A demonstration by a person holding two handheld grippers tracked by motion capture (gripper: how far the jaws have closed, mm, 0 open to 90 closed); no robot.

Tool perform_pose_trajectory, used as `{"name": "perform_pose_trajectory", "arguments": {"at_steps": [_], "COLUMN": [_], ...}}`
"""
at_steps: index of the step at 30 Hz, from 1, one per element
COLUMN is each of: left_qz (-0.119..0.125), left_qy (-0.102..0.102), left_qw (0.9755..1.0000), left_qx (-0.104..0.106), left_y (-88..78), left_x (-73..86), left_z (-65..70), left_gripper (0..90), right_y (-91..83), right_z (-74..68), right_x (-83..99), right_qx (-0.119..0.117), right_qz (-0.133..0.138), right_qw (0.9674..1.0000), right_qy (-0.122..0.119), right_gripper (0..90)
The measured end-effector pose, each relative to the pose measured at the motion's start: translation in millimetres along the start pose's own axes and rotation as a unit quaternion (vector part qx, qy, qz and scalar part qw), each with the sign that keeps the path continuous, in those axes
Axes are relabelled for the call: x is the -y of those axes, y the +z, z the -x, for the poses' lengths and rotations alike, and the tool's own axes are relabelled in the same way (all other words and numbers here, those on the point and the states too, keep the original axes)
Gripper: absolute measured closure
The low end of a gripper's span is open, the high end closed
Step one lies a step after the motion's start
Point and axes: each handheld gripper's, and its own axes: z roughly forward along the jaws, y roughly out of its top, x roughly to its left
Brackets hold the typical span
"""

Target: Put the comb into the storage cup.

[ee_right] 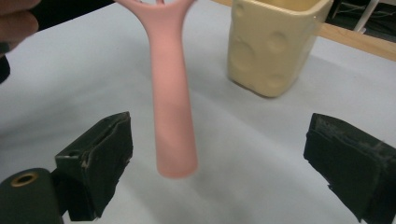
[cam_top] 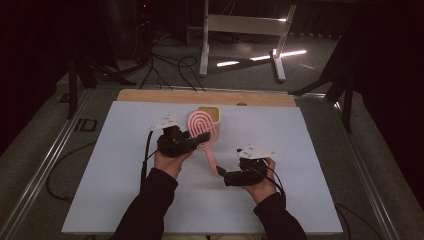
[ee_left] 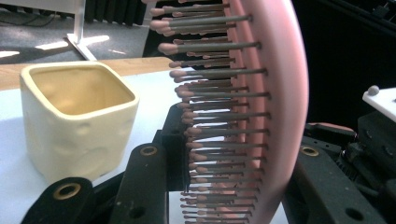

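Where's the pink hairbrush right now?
High view, centre table: the pink hairbrush has its head clamped in the left gripper just in front of the cream square cup, its handle pointing toward the open right gripper.

The high view looks down from above the person's side, far off, over the whole table [cam_top: 125, 200]. The left gripper view sits very near the pink brush [ee_left: 275, 93]. The right gripper view looks along its handle. All 3 views share the yellow cup [ee_right: 275, 42].
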Motion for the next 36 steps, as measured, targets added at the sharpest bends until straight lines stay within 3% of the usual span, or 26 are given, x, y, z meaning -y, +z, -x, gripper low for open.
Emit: {"name": "perform_pose_trajectory", "arguments": {"at_steps": [14,19,36], "left_qz": [0.01,0.013,0.018], "left_qy": [0.006,0.007,0.016], "left_qw": [0.9999,0.9998,0.9995], "left_qx": [-0.01,-0.012,-0.02], "left_y": [-7.2,-9.6,-14.4], "left_x": [-11.9,-15.7,-26.4], "left_z": [-2.8,-3.6,-4.9], "left_gripper": [64.1,64.0,64.0], "right_y": [-18.5,-19.7,-33.1], "right_z": [10.8,15.0,22.9], "right_x": [7.3,18.6,49.8], "right_qx": [0.005,0.011,0.021], "right_qz": [0.024,0.02,0.047], "right_qw": [0.9997,0.9997,0.9982], "right_qy": [0.003,0.013,0.032], "right_gripper": [8.3,8.4,9.6]}}
